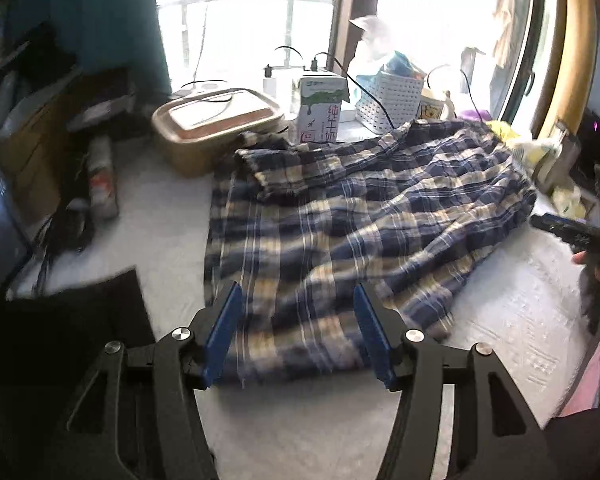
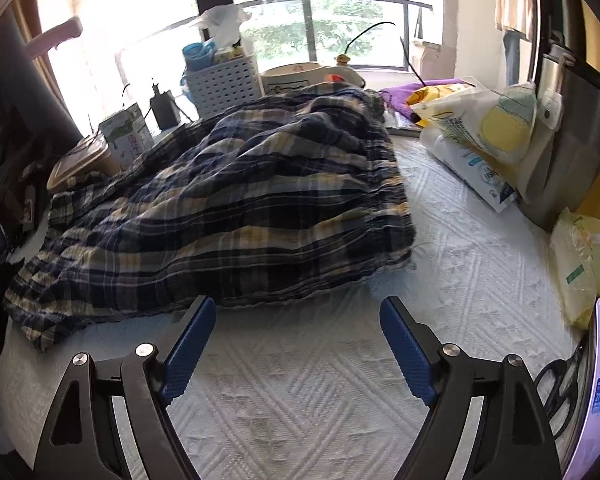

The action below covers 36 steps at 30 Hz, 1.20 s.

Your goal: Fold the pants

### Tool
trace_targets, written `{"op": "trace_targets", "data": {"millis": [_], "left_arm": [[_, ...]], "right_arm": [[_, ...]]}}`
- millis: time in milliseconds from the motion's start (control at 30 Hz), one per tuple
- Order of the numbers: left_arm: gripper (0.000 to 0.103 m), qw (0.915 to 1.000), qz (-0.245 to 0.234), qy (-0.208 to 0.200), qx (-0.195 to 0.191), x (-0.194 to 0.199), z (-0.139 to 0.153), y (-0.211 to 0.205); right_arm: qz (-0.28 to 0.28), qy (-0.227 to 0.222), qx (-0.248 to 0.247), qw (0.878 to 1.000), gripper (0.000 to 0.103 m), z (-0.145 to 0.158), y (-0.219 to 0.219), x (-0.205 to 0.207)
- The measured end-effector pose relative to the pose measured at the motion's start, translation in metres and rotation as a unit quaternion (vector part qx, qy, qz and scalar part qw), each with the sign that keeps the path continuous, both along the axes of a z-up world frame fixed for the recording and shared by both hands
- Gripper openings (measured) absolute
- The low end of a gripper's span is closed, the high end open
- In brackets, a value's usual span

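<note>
1. The rumpled blue, navy and cream plaid cotton pants (image 1: 340,216) lie spread on the white textured tablecloth (image 2: 300,400).
2. The left gripper (image 1: 298,304) is spread wide, grasping nothing, its blue-padded fingers (image 1: 224,328) over the pants' near hem.
3. The right gripper (image 2: 298,320) is likewise released; the pants' edge lies just beyond its fingertips.

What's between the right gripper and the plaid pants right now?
Nothing but a bare strip of white textured cloth, seen in the right wrist view. The open right gripper sits just short of the pants.
</note>
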<state>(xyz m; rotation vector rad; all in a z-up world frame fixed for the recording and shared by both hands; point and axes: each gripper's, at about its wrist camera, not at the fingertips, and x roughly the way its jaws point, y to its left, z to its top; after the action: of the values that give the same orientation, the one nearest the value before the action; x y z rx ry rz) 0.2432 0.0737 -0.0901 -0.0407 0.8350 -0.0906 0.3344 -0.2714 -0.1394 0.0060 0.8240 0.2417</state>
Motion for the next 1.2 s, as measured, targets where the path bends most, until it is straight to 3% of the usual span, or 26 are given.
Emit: {"op": "trace_targets", "data": {"millis": [267,467,533,600,633,967,1100,1133,1167,1200], "left_arm": [[0.058,0.9966,-0.043,-0.006,0.070,0.084,-0.006,0.003],[0.056,0.9830,-0.104,0.009,0.151,0.119,-0.027,-0.016],[0.041,0.9800,-0.104,0.014,0.169,0.126,-0.036,-0.016],[0.010,0.9799,-0.099,0.025,0.171,0.133,-0.041,-0.012],[0.008,0.9814,-0.088,0.025,0.168,0.137,-0.042,-0.008],[0.008,0.9886,-0.008,-0.044,0.144,0.156,-0.005,0.012],[0.010,0.9909,0.008,-0.048,0.125,0.173,-0.001,0.017],[0.013,0.9916,0.009,-0.048,0.119,0.176,-0.002,0.018],[0.023,0.9925,0.010,-0.047,0.113,0.181,-0.003,0.018],[0.040,0.9941,0.011,-0.041,0.100,0.184,-0.003,0.020]], "right_arm": [[-0.017,-0.007,0.018,1.000,0.086,0.002,-0.016,0.016],[-0.014,-0.014,0.019,1.000,0.086,0.005,-0.012,0.028],[-0.013,-0.011,0.019,1.000,0.086,0.002,-0.011,0.033],[-0.012,-0.010,0.017,1.000,0.086,0.000,-0.011,0.037],[-0.012,-0.010,0.016,1.000,0.086,-0.001,-0.011,0.038],[-0.017,-0.011,0.019,1.000,0.086,-0.003,-0.014,0.046],[-0.018,-0.013,0.019,1.000,0.086,-0.002,-0.014,0.045],[-0.018,-0.014,0.018,1.000,0.086,-0.001,-0.013,0.044],[-0.016,-0.017,0.018,1.000,0.086,0.000,-0.013,0.043],[-0.015,-0.021,0.017,1.000,0.086,0.002,-0.013,0.041]]}}
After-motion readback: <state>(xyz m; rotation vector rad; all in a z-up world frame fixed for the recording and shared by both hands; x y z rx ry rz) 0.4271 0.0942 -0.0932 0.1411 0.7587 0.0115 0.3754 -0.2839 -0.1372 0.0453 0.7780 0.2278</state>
